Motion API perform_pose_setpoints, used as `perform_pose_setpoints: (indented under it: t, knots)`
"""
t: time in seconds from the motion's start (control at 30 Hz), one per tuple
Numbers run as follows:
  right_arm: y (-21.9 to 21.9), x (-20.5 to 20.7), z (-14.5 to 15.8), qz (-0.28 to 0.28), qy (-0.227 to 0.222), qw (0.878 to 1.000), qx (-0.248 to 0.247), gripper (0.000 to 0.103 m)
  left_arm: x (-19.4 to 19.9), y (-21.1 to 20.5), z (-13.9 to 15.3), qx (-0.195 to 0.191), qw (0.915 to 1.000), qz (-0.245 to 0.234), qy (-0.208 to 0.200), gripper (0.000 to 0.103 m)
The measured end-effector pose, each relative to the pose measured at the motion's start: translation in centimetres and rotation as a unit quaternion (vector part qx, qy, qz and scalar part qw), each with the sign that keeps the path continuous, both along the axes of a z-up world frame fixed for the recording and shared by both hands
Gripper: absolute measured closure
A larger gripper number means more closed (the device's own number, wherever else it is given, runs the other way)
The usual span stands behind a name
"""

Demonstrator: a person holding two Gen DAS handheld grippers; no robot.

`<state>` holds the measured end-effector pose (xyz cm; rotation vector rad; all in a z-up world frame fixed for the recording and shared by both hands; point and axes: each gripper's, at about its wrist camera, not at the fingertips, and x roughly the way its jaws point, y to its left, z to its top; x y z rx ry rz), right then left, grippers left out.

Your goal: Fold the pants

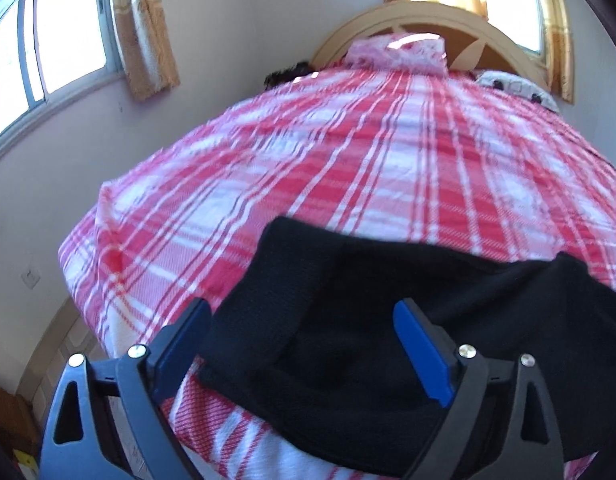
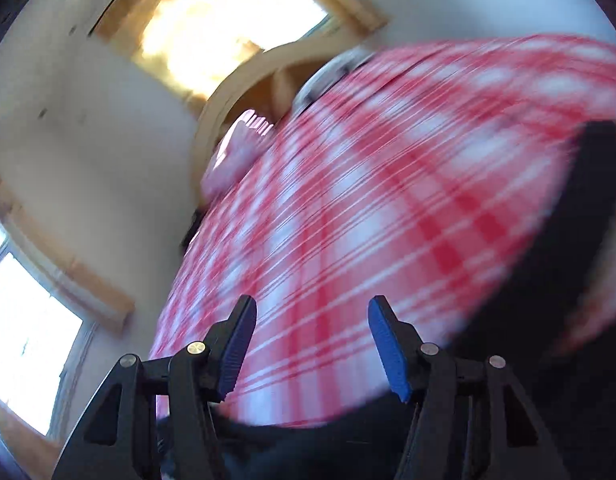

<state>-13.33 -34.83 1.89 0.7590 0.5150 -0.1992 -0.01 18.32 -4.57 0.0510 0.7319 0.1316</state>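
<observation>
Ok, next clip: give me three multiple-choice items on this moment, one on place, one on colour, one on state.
1. Where do the pants lie?
A. on the floor
B. on the bed's near edge
C. on the headboard

2. What colour is the bedspread?
A. red and white plaid
B. plain blue
C. green stripes

3. How does the left gripper stand?
A. shut on the pants
B. shut on nothing
C. open

Answers:
1 B: the dark cloth sits at the near end of the bedspread, below the gripper.
2 A: red and white checks cover it in both views.
3 C: its jaws are spread wide over the pants.
</observation>
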Motion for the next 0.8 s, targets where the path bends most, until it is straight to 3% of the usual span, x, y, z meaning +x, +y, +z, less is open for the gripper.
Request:
perform_pose_setpoints:
  t: [0.1, 0.23, 0.3, 0.33, 0.5, 0.53, 0.57, 0.6, 0.7, 0.8]
  knots:
    - [-6.7, -5.3, 1.0, -0.106, 0.014, 0.994, -0.034, 0.046, -0.1, -2.3, 1.0, 0.0, 0.9993, -0.032, -0.021, 0.008]
    - [-11.8, -7.3, 1.4, -0.161, 0.064, 0.979, -0.106, 0.047, 1.6, -4.7, -0.7, -0.006, 0.9984, -0.047, 0.031, 0.014]
    - [-13.1, -6.5, 1.0, -0.167, 0.089, 0.973, -0.129, 0.053, 2.5, -4.9, -2.1, -0.009, 0.997, -0.038, 0.067, 0.014]
    - [-13.6, -6.0, 0.8, -0.166, 0.094, 0.973, -0.13, 0.061, 2.5, -4.7, -2.3, -0.021, 0.9971, -0.03, 0.066, 0.014]
    - [-14.7, -2.7, -0.1, -0.144, 0.136, 0.972, -0.128, 0.062, 2.7, -4.9, -2.3, -0.022, 0.997, -0.026, 0.07, 0.013]
    - [-14.8, -2.3, -0.4, -0.14, 0.141, 0.971, -0.131, 0.068, 2.6, -5.1, -2.3, -0.019, 0.9971, -0.026, 0.07, 0.013]
    - [-14.9, -2.1, -0.5, -0.133, 0.141, 0.973, -0.129, 0.09, 2.5, -5.2, -2.4, -0.017, 0.9971, -0.025, 0.069, 0.013]
    - [-14.8, -2.0, -0.4, -0.126, 0.14, 0.974, -0.123, 0.098, 2.6, -5.3, -2.4, -0.015, 0.9972, -0.024, 0.069, 0.012]
    - [-14.1, -2.6, 1.0, -0.108, 0.119, 0.98, -0.117, 0.098, 2.6, -5.4, -2.4, -0.011, 0.9973, -0.025, 0.068, 0.012]
    - [-13.0, -4.7, 3.9, -0.08, 0.067, 0.991, -0.089, 0.098, 2.6, -5.1, -2.4, -0.013, 0.9973, -0.024, 0.069, 0.01]
